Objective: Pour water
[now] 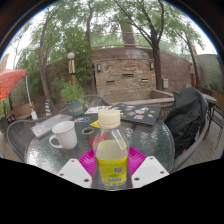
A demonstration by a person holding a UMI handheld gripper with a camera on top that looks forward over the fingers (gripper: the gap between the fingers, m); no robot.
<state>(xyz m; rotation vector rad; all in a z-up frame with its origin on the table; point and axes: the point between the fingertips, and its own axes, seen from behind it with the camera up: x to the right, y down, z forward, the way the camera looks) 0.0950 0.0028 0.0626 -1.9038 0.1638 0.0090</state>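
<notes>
On a glass patio table (pixel 150 140), the hand-held gripper (pixel 112 168) clamps a yellow-labelled bottle (pixel 111 148), writing unreadable.

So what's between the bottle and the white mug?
Only bare glass table in the gripper view. The bottle stands between the gripper fingers; the mug sits beyond.

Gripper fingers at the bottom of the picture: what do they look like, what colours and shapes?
The gripper has two pale grey, blocky, angular fingers, one at each side, slanting inward. Each inner face bears a bright magenta pad. No cables, markings or sleeve are visible, and no part of the person shows.
</notes>
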